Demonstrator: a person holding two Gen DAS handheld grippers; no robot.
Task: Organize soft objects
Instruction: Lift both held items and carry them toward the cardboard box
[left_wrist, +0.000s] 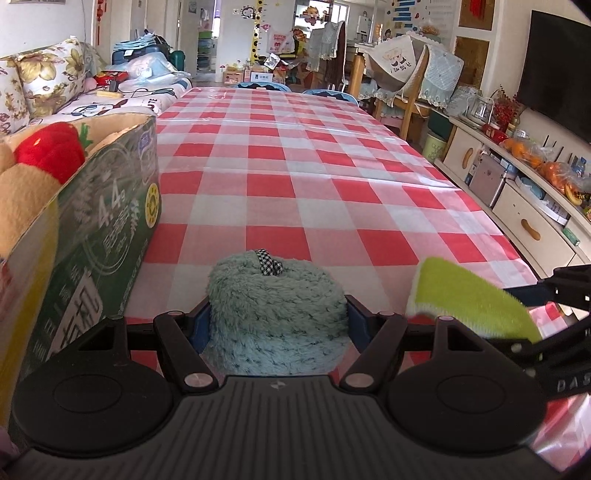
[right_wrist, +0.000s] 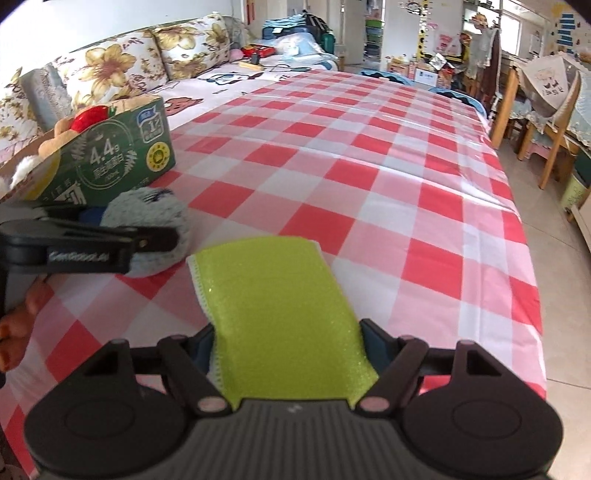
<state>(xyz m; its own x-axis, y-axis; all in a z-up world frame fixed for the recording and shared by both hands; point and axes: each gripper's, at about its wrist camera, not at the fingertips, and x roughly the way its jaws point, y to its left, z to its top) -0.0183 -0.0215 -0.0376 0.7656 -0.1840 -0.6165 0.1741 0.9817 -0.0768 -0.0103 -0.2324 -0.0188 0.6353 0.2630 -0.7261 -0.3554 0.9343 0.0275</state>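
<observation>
**Two grippers, each closed on a soft item, beside a carton of toys**

Left wrist view. The left gripper (left_wrist: 277, 314) stood wide, its blue pads pressed against both flanks of a teal plush roll (left_wrist: 277, 314) that rested on the checked cloth (left_wrist: 314, 177). A black-and-white ribbon loop (left_wrist: 269, 261) topped the roll. Just to the left stood a green carton (left_wrist: 107, 229), its near wall rising above the roll; a red plush (left_wrist: 51, 147) and a tan plush (left_wrist: 22, 192) showed over its rim. At lower right a green sponge (left_wrist: 469, 299) hung in the right gripper (left_wrist: 532, 291), near the roll but apart from it. The rest of the cloth ahead lay bare. A sofa (left_wrist: 44, 85) ran along the left, a low cabinet (left_wrist: 517, 206) and a television (left_wrist: 557, 70) along the right.

Right wrist view. The right gripper (right_wrist: 288, 343) was partly closed, pinching the sponge (right_wrist: 273, 306) by its sides, the sponge reaching forward above the cloth (right_wrist: 369, 166). The left gripper (right_wrist: 122, 232) crossed the left edge, its finger lying over the roll (right_wrist: 155, 218). Behind the roll stood the carton (right_wrist: 122, 158), the red plush (right_wrist: 90, 116) inside it. Fingers (right_wrist: 14, 332) of a hand showed at lower left. Chairs (right_wrist: 546, 122) stood beyond the table's right side.
</observation>
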